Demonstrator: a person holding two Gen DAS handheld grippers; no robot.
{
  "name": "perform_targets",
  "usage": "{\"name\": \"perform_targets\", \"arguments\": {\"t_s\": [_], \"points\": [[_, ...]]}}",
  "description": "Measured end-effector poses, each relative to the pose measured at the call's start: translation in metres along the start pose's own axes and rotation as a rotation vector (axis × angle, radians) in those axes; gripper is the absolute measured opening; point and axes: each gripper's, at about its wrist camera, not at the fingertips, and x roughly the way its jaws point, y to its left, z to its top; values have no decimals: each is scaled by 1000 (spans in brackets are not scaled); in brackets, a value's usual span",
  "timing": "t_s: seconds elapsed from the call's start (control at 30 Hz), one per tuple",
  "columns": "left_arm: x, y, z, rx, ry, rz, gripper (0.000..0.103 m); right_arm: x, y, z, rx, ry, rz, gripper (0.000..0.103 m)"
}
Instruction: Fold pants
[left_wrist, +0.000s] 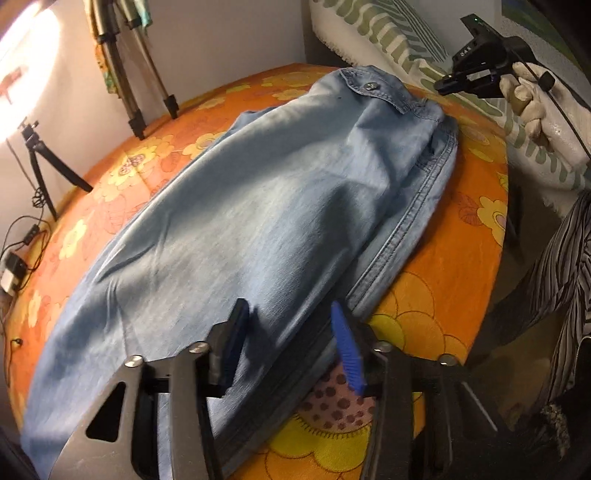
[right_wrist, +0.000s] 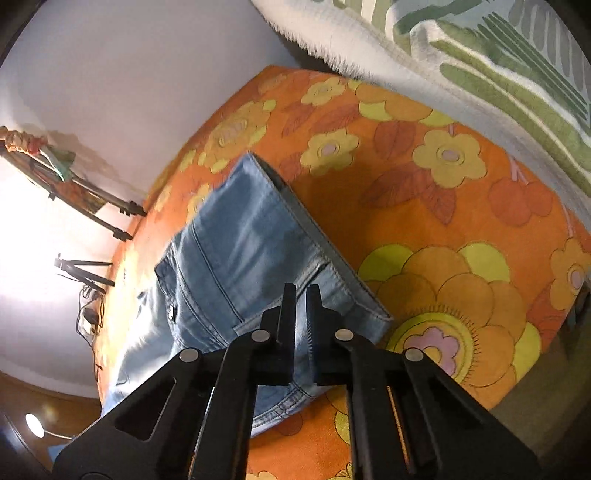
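The pants (left_wrist: 258, 206) — light blue denim — lie lengthwise on an orange flowered spread (left_wrist: 443, 295) that covers the surface, one leg folded over the other, waistband and metal button (left_wrist: 369, 86) at the far end in the left wrist view. In the right wrist view the pants (right_wrist: 236, 251) show a hemmed edge and stitched seams, and they lie flat on the spread (right_wrist: 424, 206).

The left hand-held gripper (left_wrist: 291, 343) hovers low over the near part of the pants with its blue-padded jaws spread wide; nothing sits between them. The right hand-held gripper (right_wrist: 301, 306) has its jaws drawn nearly together, with a narrow slit left between them. Denim shows through the slit, but whether cloth is actually pinched there is hard to tell from this angle. From the left wrist view the right hand-held gripper (left_wrist: 476, 70) appears beside the waistband end, raised above the spread and gripped by a white-gloved hand (left_wrist: 524, 99).

Beyond the surface — a white fringed blanket (right_wrist: 461, 62) with green stripes along the far side, tripods (left_wrist: 140, 74) against the pale wall, and cables (left_wrist: 22, 251) on the floor at the left.
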Motion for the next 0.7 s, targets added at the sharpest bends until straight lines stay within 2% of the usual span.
{"name": "perform_targets", "arguments": {"t_s": [0.13, 0.2, 0.23, 0.27, 0.3, 0.5, 0.53, 0.57, 0.63, 0.7], "points": [[2, 9, -3, -34, -3, 6, 21, -4, -2, -1, -10, -1, 8, 6], [3, 11, -2, -49, -10, 4, 13, -3, -5, -5, 13, 14, -15, 19], [3, 12, -1, -57, -15, 1, 12, 0, -8, -6, 24, 28, -24, 37], [3, 13, -1, -63, -18, -1, 11, 3, -11, -8, 39, 41, -31, 46], [3, 14, 0, -66, -21, -1, 10, 5, -14, -10, 55, 49, -33, 46], [2, 15, 1, -73, -36, 0, 8, 24, -16, -13, 83, 80, -11, 45], [2, 15, 1, -74, -36, -3, 8, 27, -14, -13, 82, 80, -15, 37], [2, 15, 1, -76, -40, -4, 7, 30, -13, -12, 80, 73, -29, 22], [0, 15, 1, -77, -46, -8, 6, 33, -9, -12, 64, 66, -44, 11], [-4, 15, 1, -81, -60, -12, 5, 29, -4, -11, 56, 49, -37, 7]]}}
